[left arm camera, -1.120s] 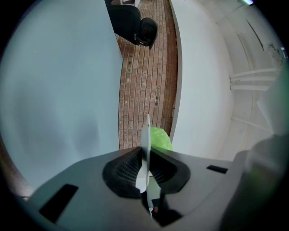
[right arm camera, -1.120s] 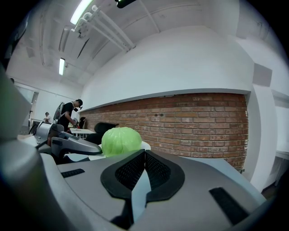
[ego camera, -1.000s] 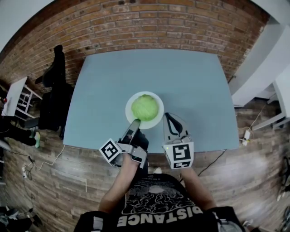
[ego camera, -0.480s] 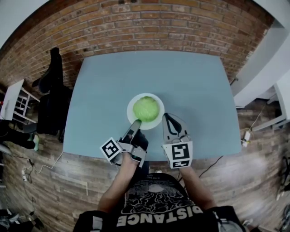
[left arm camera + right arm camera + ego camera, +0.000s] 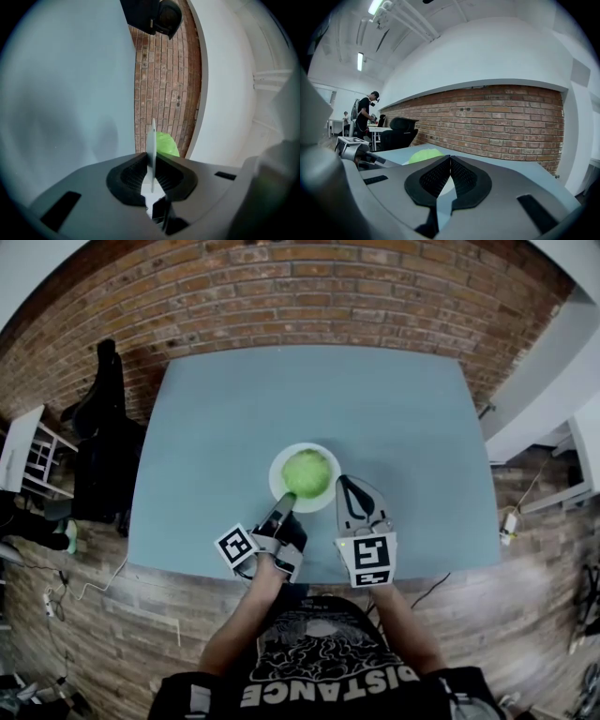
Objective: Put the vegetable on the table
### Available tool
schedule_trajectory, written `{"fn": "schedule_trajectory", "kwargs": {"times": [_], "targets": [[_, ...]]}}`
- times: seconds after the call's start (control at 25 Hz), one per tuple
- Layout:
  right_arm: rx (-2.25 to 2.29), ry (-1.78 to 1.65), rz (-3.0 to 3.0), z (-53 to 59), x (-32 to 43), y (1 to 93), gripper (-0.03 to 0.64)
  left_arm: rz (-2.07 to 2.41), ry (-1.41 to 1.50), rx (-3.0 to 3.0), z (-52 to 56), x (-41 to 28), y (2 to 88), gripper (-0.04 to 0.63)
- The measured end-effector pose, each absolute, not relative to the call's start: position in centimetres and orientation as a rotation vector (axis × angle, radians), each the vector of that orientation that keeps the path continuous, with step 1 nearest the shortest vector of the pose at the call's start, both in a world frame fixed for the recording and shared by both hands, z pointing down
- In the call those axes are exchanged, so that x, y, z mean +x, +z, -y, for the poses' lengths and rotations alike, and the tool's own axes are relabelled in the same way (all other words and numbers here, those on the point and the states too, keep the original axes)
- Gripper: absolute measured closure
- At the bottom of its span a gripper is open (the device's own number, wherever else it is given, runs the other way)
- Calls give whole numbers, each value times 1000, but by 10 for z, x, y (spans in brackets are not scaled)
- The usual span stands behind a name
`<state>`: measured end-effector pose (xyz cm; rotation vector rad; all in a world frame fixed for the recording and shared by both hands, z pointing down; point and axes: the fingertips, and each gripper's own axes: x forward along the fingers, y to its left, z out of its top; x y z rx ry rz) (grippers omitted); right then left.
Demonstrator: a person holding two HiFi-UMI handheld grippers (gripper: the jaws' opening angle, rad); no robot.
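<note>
A round green cabbage [image 5: 307,472] lies on a white plate [image 5: 275,474] near the front edge of the blue-grey table [image 5: 394,418]. My left gripper [image 5: 285,503] is shut on the plate's near rim. In the left gripper view the plate [image 5: 151,145] stands edge-on between the pads, with the cabbage [image 5: 167,144] just beyond it. My right gripper [image 5: 350,483] hovers just right of the plate, shut with nothing in it. In the right gripper view its jaws [image 5: 450,169] meet, and the cabbage [image 5: 423,155] shows to the left behind them.
A black office chair [image 5: 101,418] and white shelving [image 5: 28,451] stand left of the table. A white unit [image 5: 581,442] is at the right. The floor is brick. In the right gripper view a person [image 5: 363,115] stands far off by a desk.
The left gripper stays clamped on the plate rim. The plate and both grippers sit slightly lower and to the right in the head view, which has itself shifted.
</note>
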<state>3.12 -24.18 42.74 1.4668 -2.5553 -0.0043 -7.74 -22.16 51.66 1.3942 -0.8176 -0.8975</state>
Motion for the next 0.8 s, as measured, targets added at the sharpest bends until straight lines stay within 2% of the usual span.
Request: {"fn": "schedule_trajectory", "kwargs": {"times": [0.8], "targets": [[1445,82,2474,269,29,467,609,867,-721,1345,252,-75,594,563]]}}
